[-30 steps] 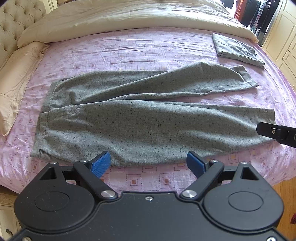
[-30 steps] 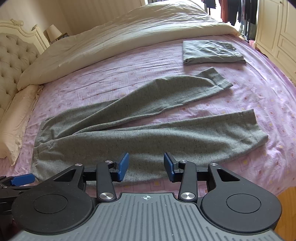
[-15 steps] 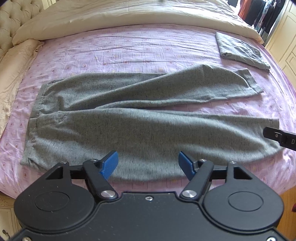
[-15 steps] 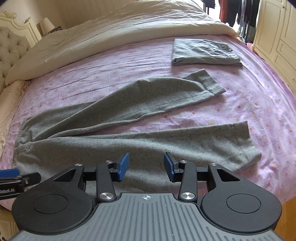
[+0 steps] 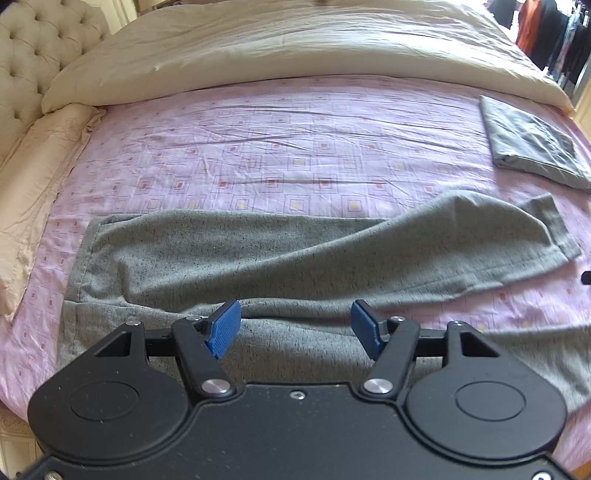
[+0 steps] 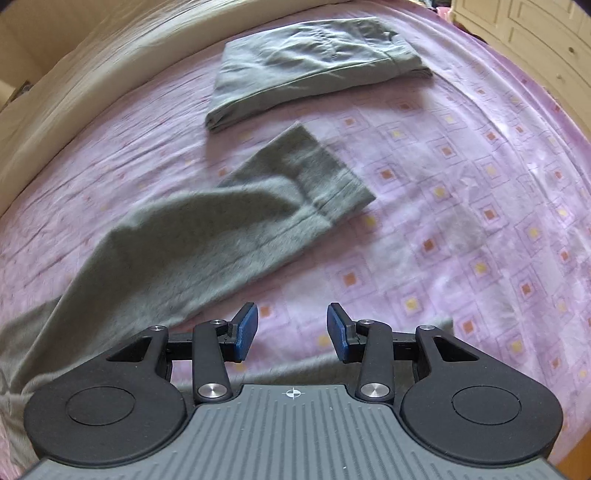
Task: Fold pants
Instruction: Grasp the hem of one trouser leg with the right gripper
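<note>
Grey speckled pants (image 5: 258,258) lie flat on the pink patterned bed sheet (image 5: 295,147), waistband to the left, legs spread to the right. My left gripper (image 5: 291,328) is open and empty, just above the near leg where the legs meet. The far leg (image 6: 221,236) with its hemmed cuff (image 6: 332,184) shows in the right wrist view. My right gripper (image 6: 291,332) is open and empty, low over the sheet between the two legs, near the cuff end. The near leg is mostly hidden under both grippers.
A folded grey garment (image 5: 532,144) lies at the far right of the bed, also in the right wrist view (image 6: 314,59). A cream duvet (image 5: 295,44) covers the far side. A cream pillow (image 5: 33,177) and tufted headboard (image 5: 33,55) are left. White cupboards (image 6: 535,33) stand right.
Both grippers have moved forward and lower over the pants. The right gripper has moved towards the cuff of the far leg. Both stay open and empty; the pants have not moved.
</note>
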